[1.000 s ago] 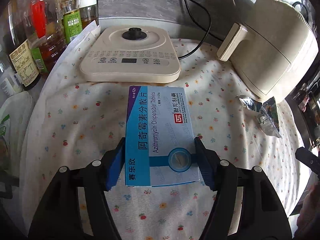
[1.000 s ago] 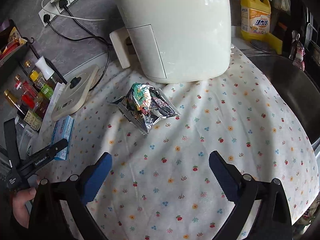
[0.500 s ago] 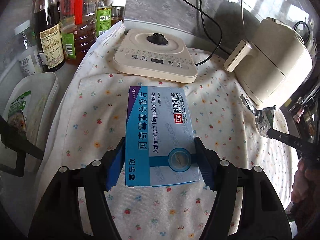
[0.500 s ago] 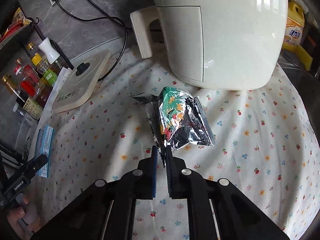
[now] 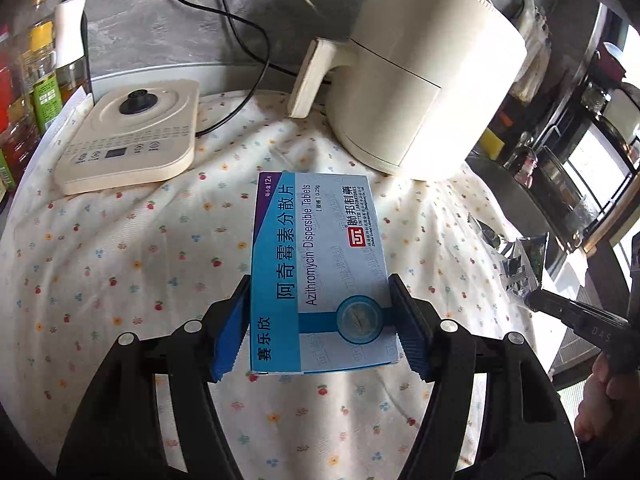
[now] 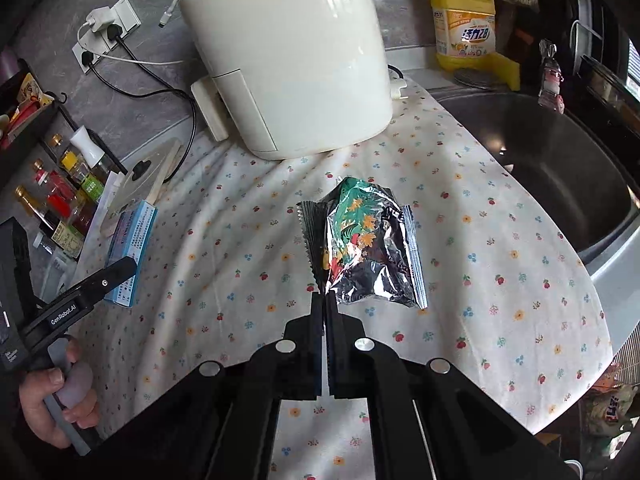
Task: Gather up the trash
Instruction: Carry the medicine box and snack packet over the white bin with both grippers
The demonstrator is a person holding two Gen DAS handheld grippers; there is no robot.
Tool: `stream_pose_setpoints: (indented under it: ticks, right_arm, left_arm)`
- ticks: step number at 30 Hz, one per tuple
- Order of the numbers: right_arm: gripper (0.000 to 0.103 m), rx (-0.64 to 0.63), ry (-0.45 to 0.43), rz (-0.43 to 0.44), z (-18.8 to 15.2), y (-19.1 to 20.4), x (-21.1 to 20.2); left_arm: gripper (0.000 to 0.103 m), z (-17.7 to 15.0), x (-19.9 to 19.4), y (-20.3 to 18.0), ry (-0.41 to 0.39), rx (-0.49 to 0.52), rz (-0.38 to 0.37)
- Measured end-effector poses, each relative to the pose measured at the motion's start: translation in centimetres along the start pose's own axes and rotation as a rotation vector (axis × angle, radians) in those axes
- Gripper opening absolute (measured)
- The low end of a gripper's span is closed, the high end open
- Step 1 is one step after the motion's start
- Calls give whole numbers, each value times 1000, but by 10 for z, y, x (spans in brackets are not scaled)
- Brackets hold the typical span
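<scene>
My left gripper (image 5: 320,320) is shut on a blue and white medicine box (image 5: 320,264), held flat above the flowered tablecloth. The box also shows at the left in the right wrist view (image 6: 130,252), with the left gripper (image 6: 120,270) around it. My right gripper (image 6: 325,300) is shut on the near edge of a crumpled foil snack wrapper (image 6: 368,248), held above the cloth. The wrapper shows at the right edge of the left wrist view (image 5: 520,264).
A cream air fryer (image 6: 288,52) stands at the back of the cloth (image 6: 500,280). A cream kettle base (image 5: 132,140) lies back left, beside sauce bottles (image 6: 60,200). A steel sink (image 6: 540,168) is at the right, with a yellow detergent bottle (image 6: 464,20) behind it.
My right gripper closed on the foil wrapper's edge and lifted it. My left gripper, still holding the box, swung right toward the air fryer.
</scene>
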State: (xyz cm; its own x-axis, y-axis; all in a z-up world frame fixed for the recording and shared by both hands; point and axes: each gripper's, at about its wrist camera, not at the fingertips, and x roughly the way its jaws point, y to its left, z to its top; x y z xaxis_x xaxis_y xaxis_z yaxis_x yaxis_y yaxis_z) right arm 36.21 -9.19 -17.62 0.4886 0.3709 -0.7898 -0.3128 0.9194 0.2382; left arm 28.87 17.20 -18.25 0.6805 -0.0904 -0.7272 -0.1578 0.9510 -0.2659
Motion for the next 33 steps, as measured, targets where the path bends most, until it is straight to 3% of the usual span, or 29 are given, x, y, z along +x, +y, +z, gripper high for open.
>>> stream_pose_setpoints:
  ticks: [11,18,26,33]
  right_arm:
    - [3,300,-117,-163,-59,-136,-105]
    - [3,461,-158,-235,-112,-210,-162]
    - [3,559,-112,-291,-185,-279,-205]
    - [3,655,-63,-309,-255,-331,-224]
  left_arm:
    - [66,-13,34,-144,83,231,-193]
    - [66,-41,37,-225,121,317,-268]
    - [66,-93,26,-316,171,394,-324]
    - [66,-138,14,-370,212,463,-335]
